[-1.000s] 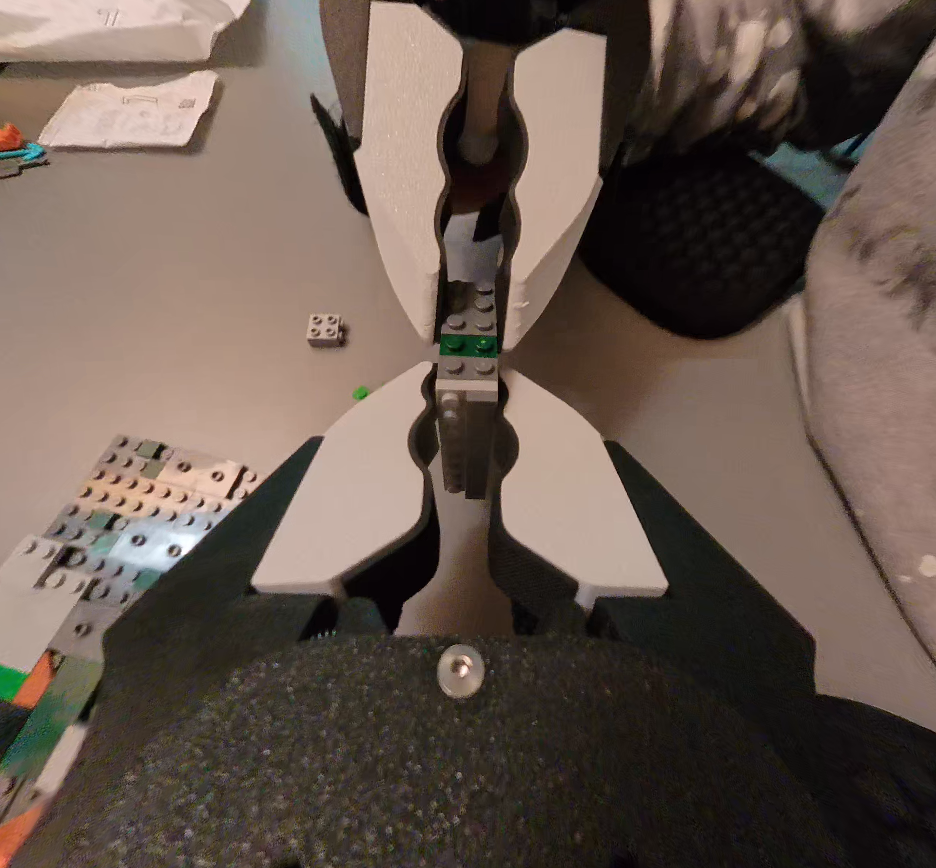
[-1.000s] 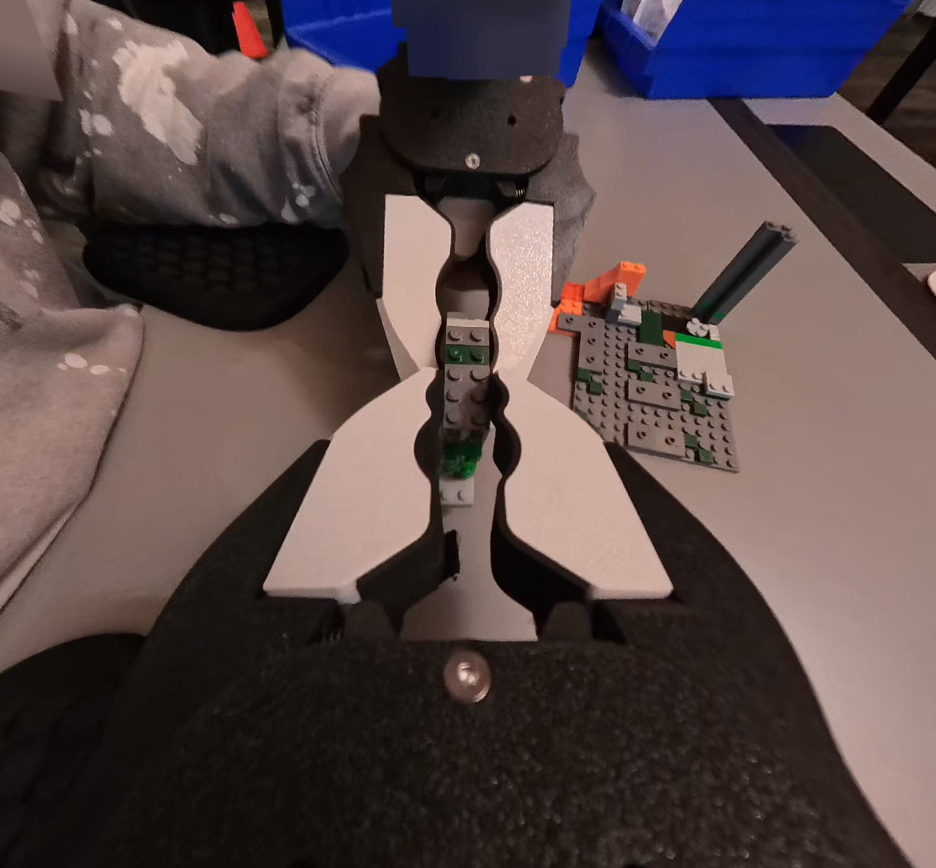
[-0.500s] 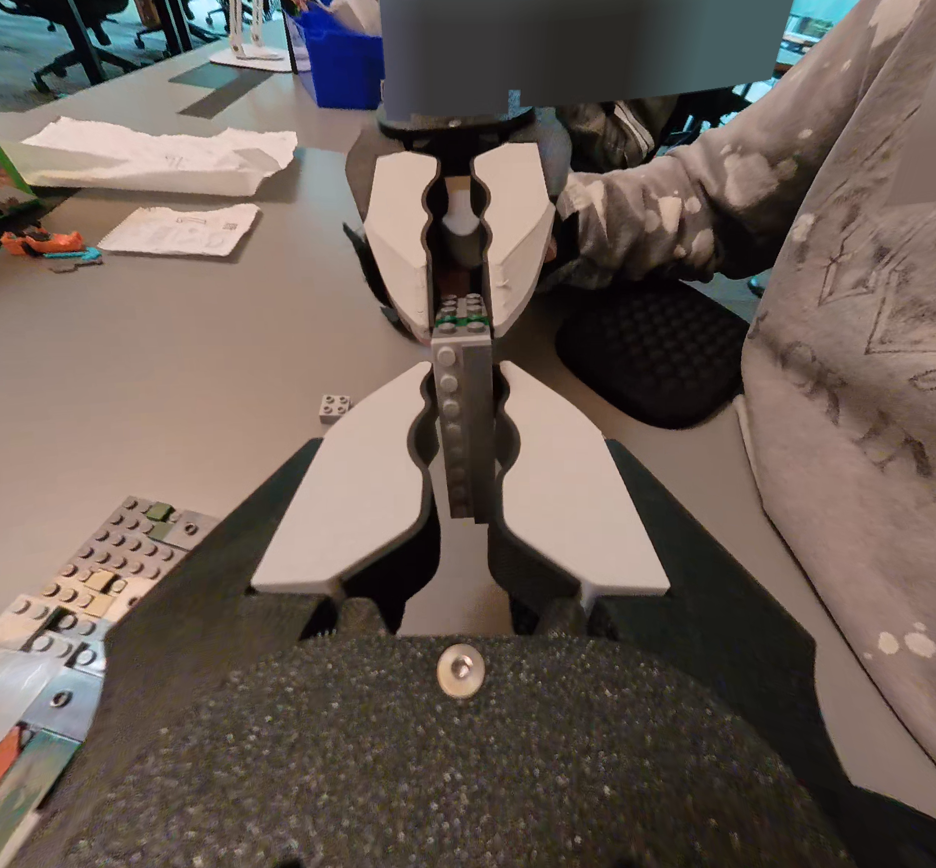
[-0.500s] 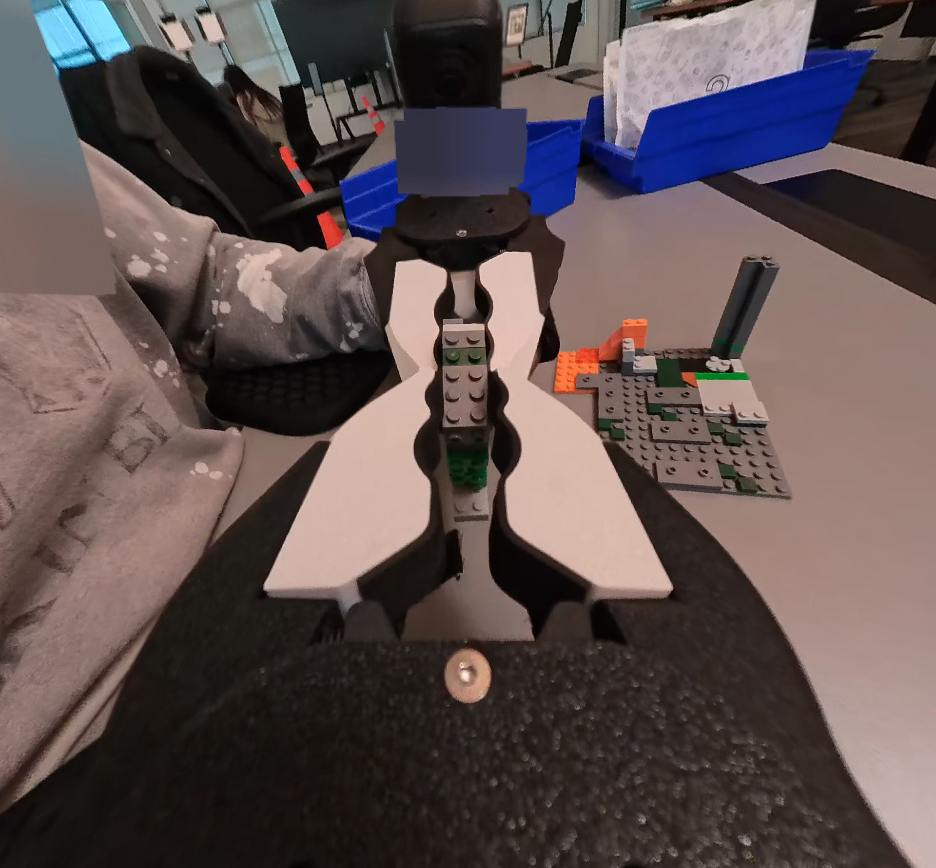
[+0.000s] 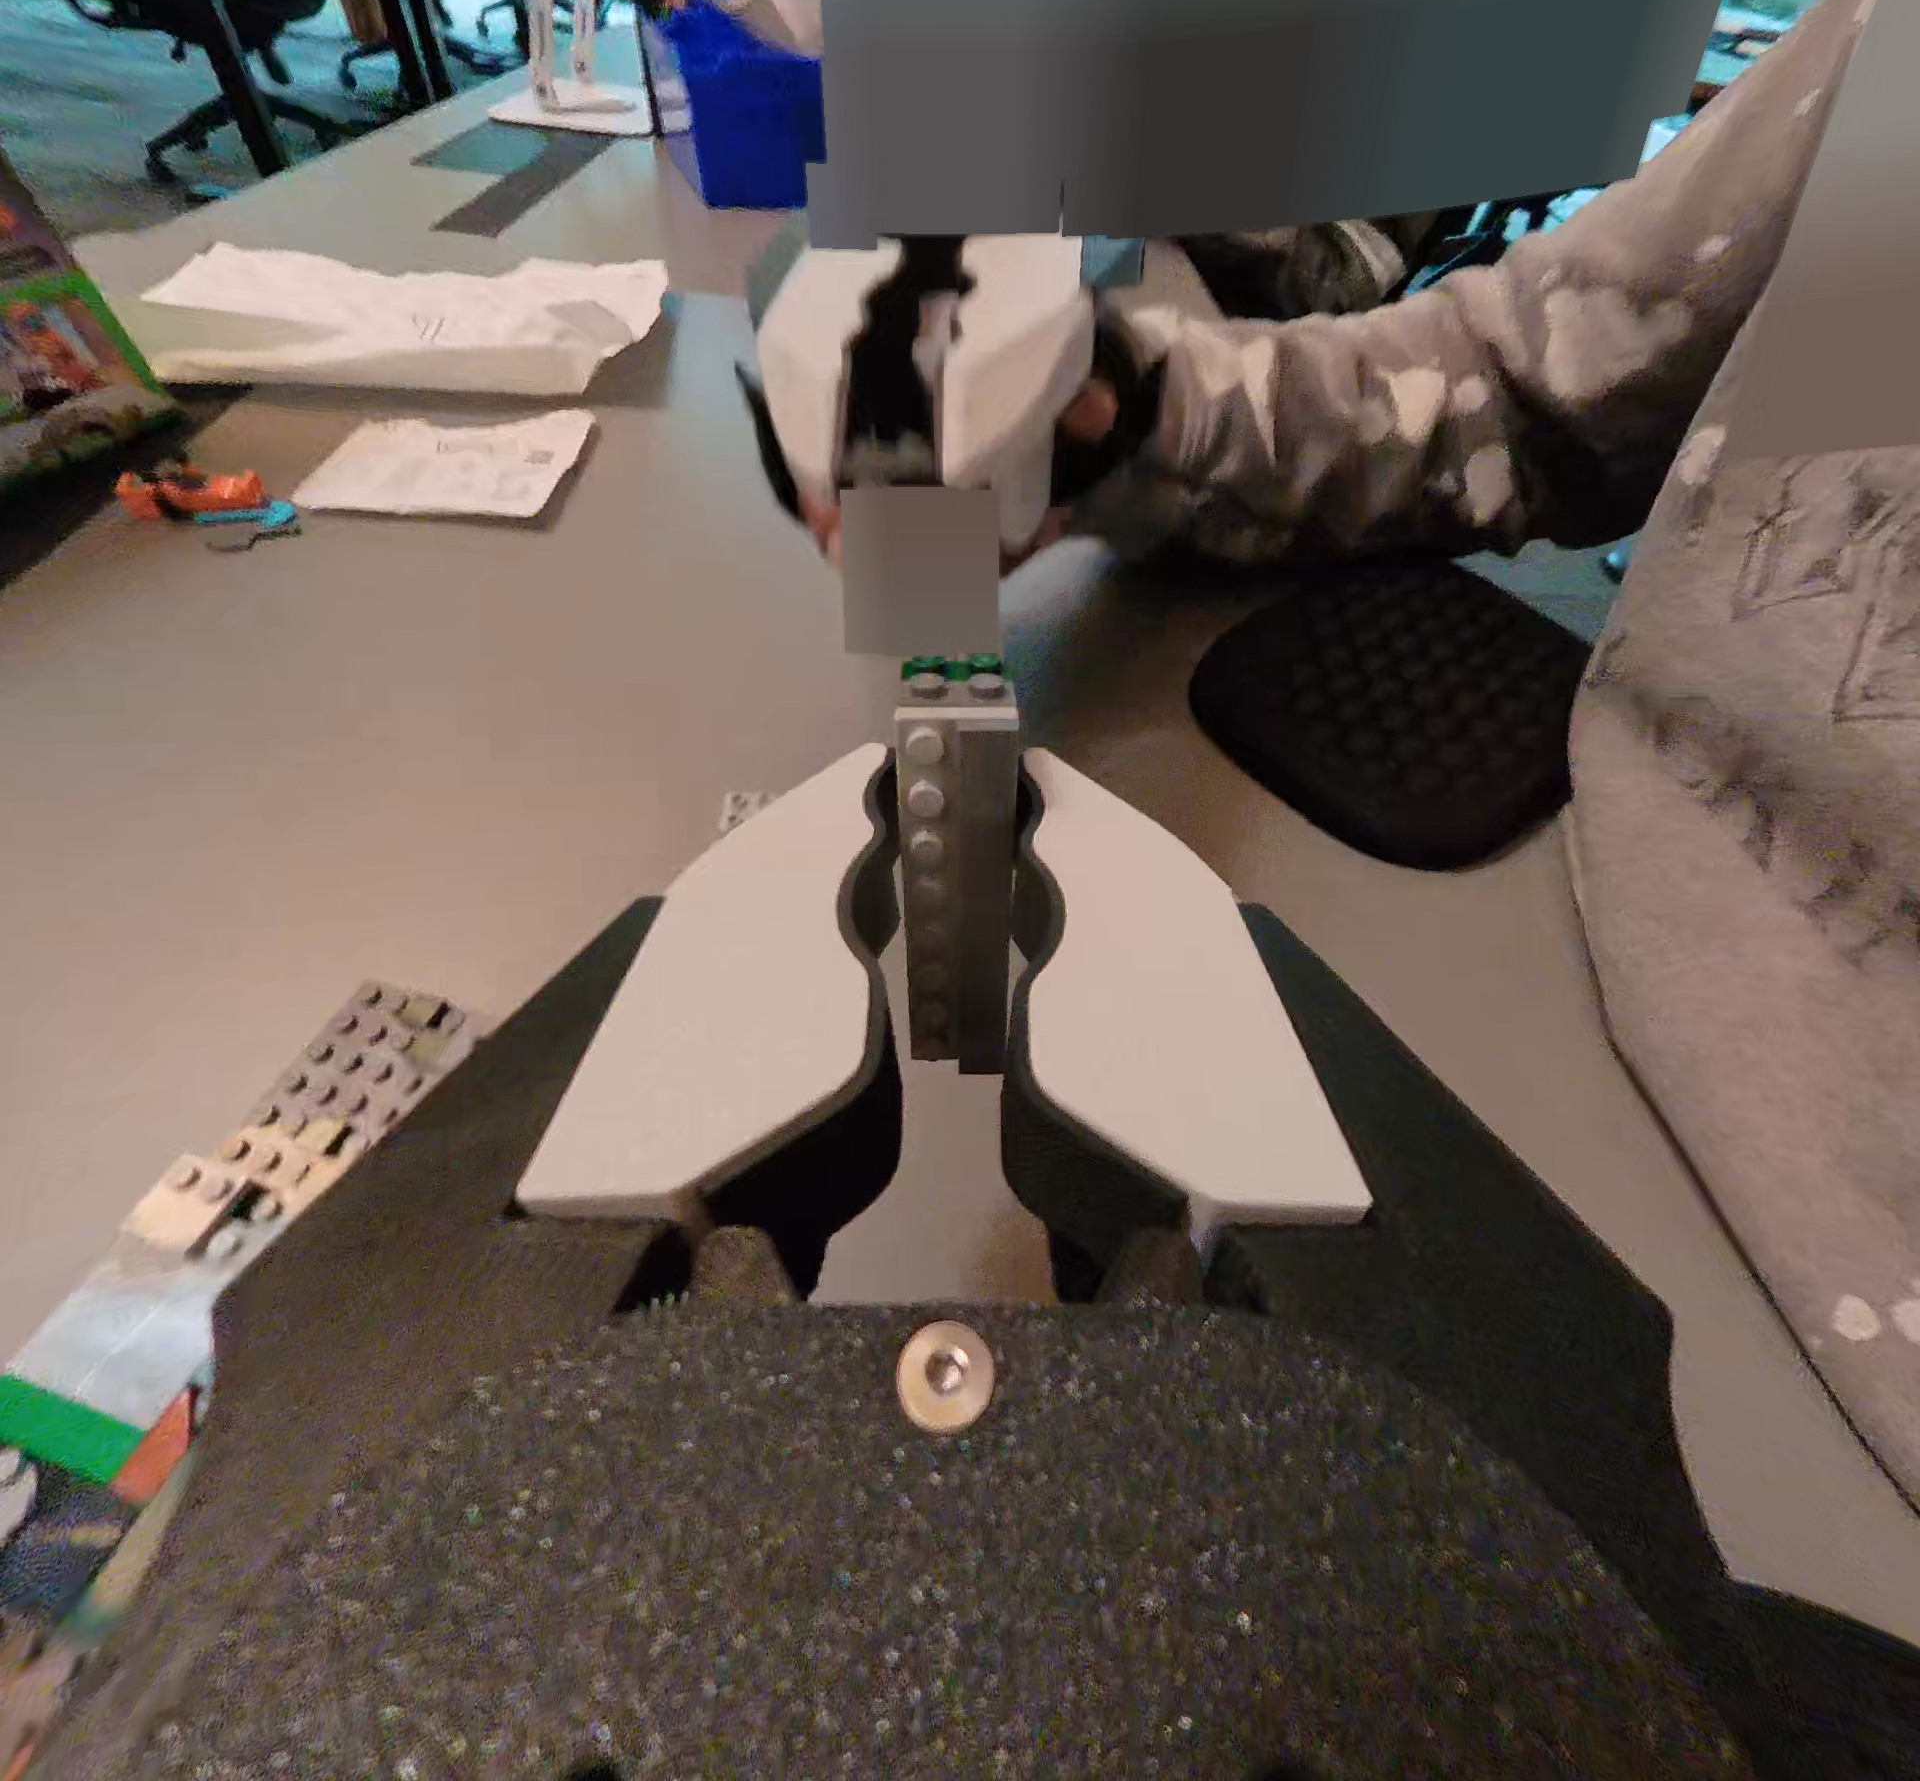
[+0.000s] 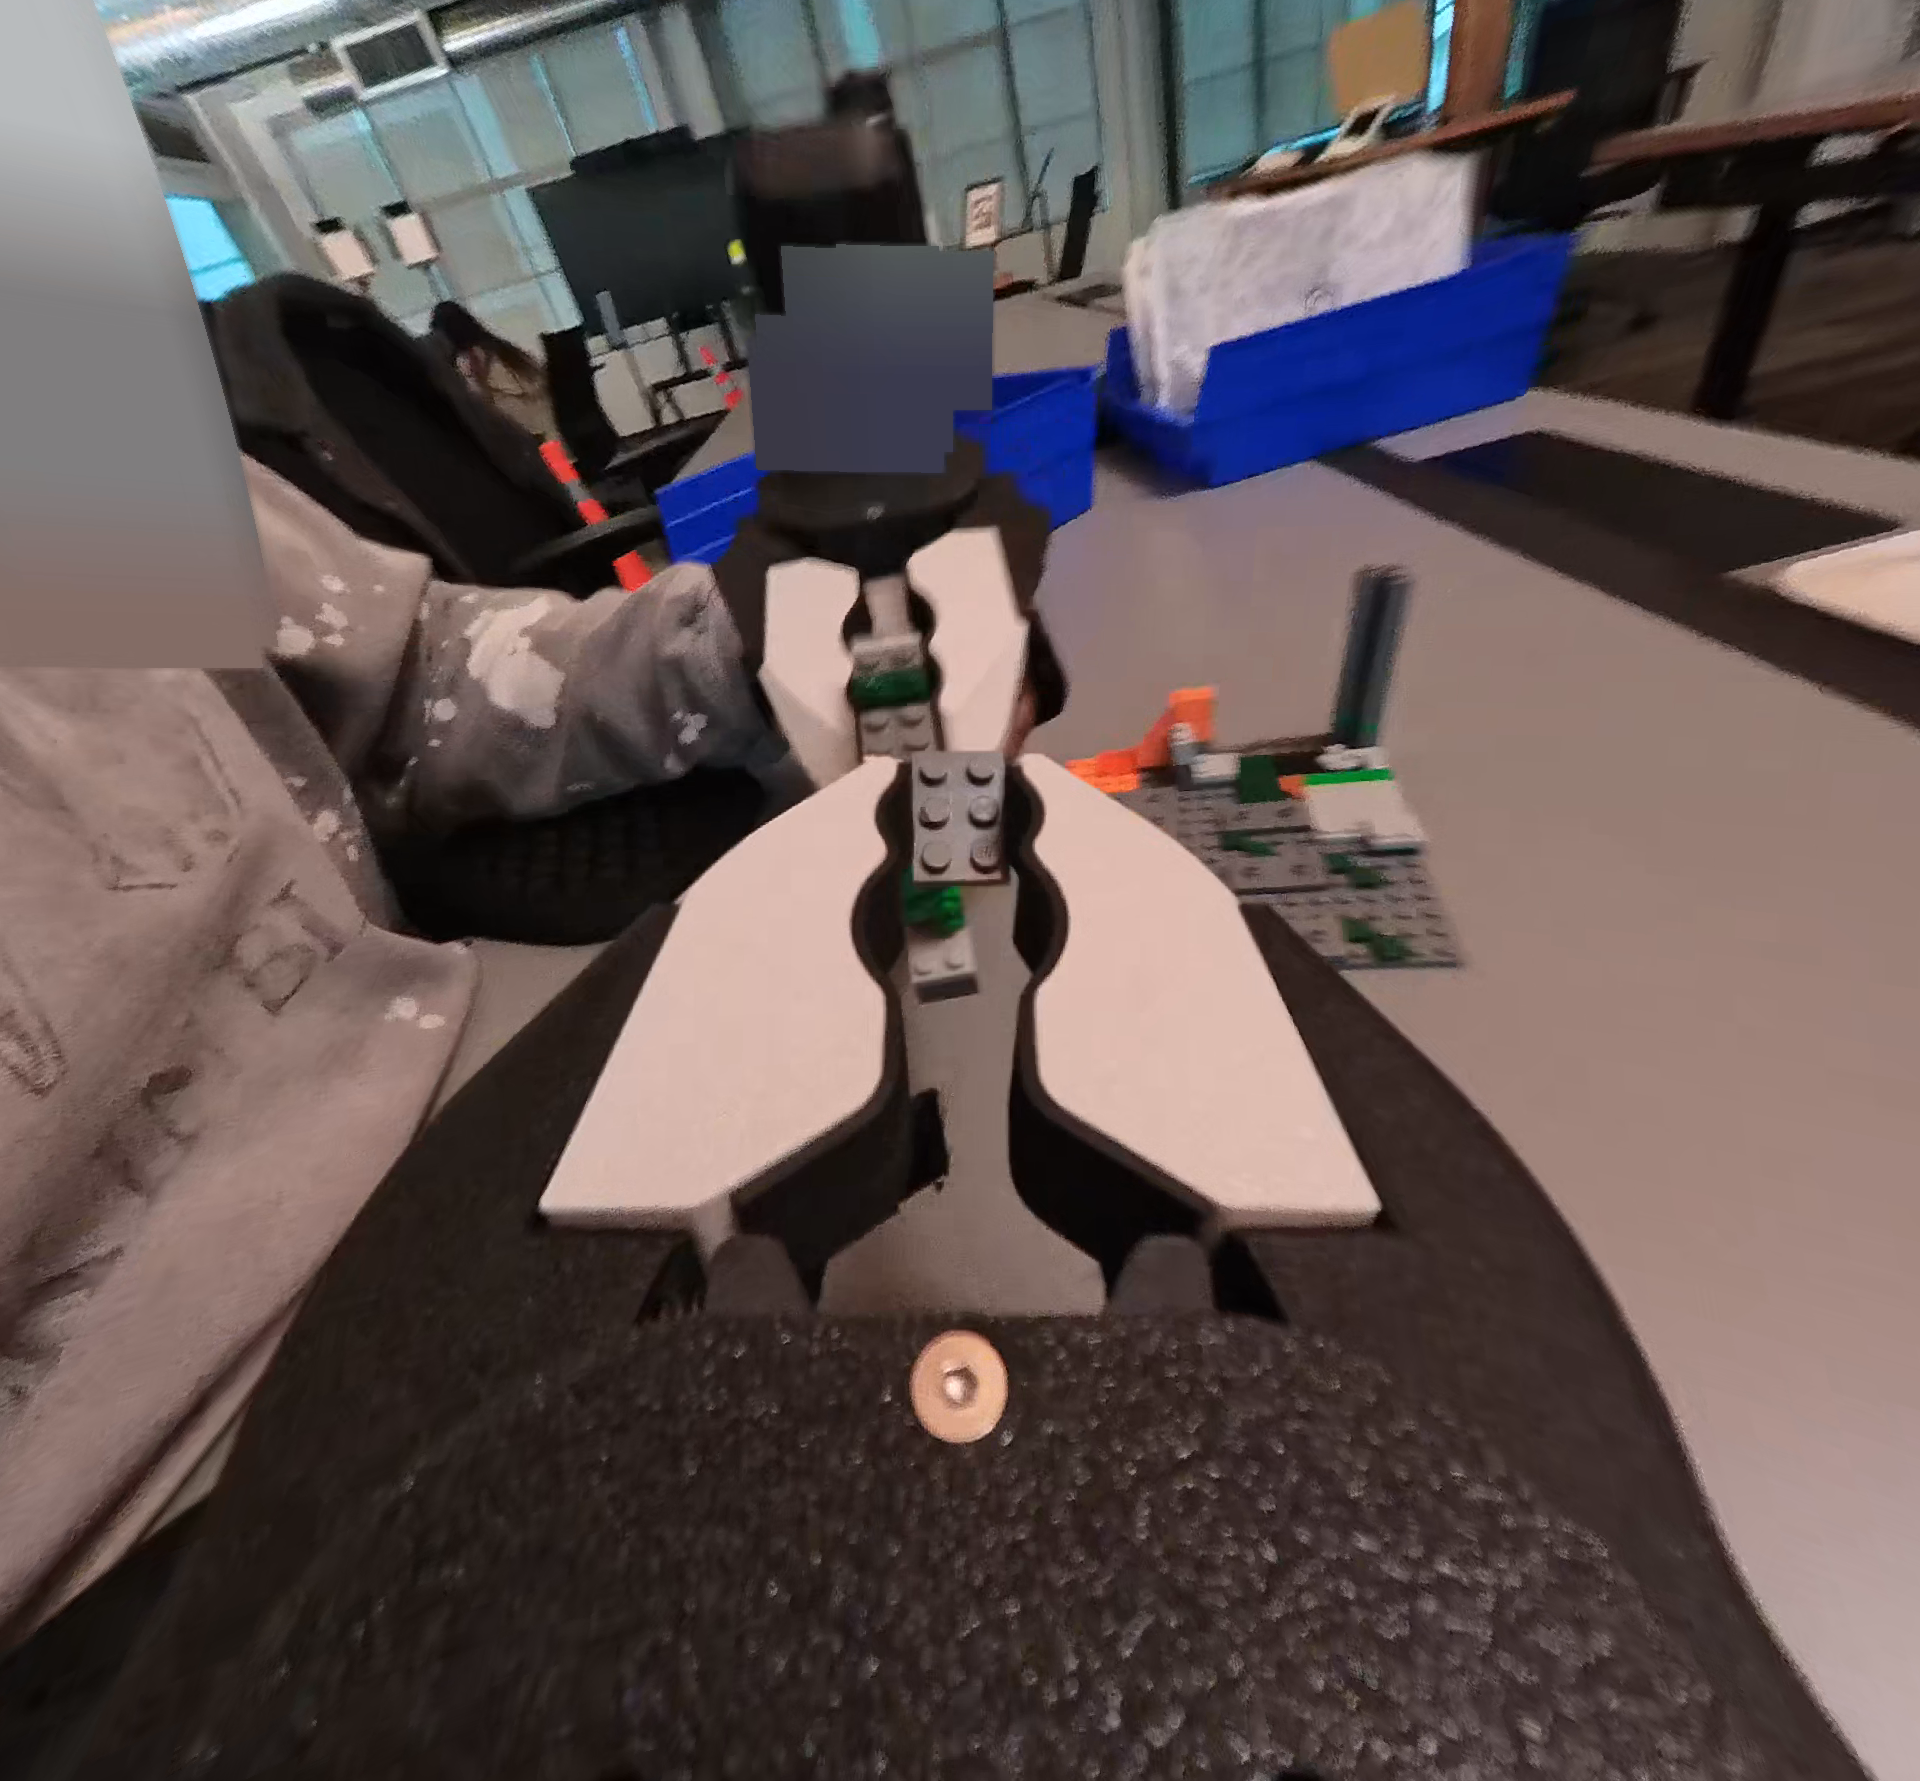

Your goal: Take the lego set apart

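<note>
Split done: grippers now apart. Left gripper (image 5: 954,775) clamps grey column (image 5: 954,890), right gripper (image 6: 958,775) pinches dark plate stack (image 6: 958,822), both mid-air. Next prob: set pcs on table (image 5: 416,692), regrip.

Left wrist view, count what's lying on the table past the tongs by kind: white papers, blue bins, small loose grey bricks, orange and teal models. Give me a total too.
White papers: 2
Blue bin: 1
Loose grey brick: 1, partly hidden by a finger
Orange and teal model: 1
Total: 5
</note>
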### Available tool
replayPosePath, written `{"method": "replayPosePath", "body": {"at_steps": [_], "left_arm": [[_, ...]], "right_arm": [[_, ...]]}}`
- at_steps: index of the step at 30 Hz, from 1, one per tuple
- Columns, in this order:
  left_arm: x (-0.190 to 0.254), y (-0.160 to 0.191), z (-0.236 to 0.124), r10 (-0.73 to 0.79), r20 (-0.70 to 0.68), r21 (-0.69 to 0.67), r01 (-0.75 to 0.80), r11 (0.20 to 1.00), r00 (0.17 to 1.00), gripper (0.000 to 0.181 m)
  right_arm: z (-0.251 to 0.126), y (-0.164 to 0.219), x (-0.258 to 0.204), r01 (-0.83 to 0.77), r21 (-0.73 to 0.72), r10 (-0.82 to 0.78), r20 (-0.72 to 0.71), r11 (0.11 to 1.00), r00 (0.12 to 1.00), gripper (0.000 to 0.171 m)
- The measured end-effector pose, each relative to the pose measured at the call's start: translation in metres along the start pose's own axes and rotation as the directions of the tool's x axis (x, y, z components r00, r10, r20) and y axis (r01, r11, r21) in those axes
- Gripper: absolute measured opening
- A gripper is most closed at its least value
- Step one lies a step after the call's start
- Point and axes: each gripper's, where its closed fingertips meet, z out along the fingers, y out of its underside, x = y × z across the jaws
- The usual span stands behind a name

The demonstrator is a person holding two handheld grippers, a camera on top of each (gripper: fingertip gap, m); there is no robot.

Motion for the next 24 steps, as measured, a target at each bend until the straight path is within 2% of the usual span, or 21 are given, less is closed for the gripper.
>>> {"method": "replayPosePath", "body": {"at_steps": [7,12,15,18,24], "left_arm": [[-0.005,0.017,-0.001,0.023,0.053,-0.062,-0.020,0.998,0.998,0.018],[-0.003,0.027,0.002,0.027,0.060,-0.100,-0.021,0.995,0.998,0.018],[-0.004,0.028,0.004,0.036,0.071,-0.124,-0.027,0.992,0.997,0.019],[-0.003,0.032,0.008,0.094,0.093,-0.182,-0.076,0.980,0.991,0.019],[0.006,0.033,0.013,0.183,0.079,-0.220,-0.162,0.962,0.980,0.018]], "right_arm": [[0.012,0.047,0.012,0.157,-0.252,-0.181,-0.075,0.955,0.981,0.018],[0.017,0.054,0.010,0.182,-0.290,-0.212,-0.074,0.940,0.975,0.036],[0.024,0.041,-0.002,0.185,-0.250,-0.203,-0.051,0.951,0.978,0.041],[0.037,0.032,-0.015,0.233,-0.262,-0.246,-0.020,0.937,0.969,0.037],[0.043,0.043,-0.021,0.263,-0.318,-0.271,0.018,0.911,0.962,0.021]]}}
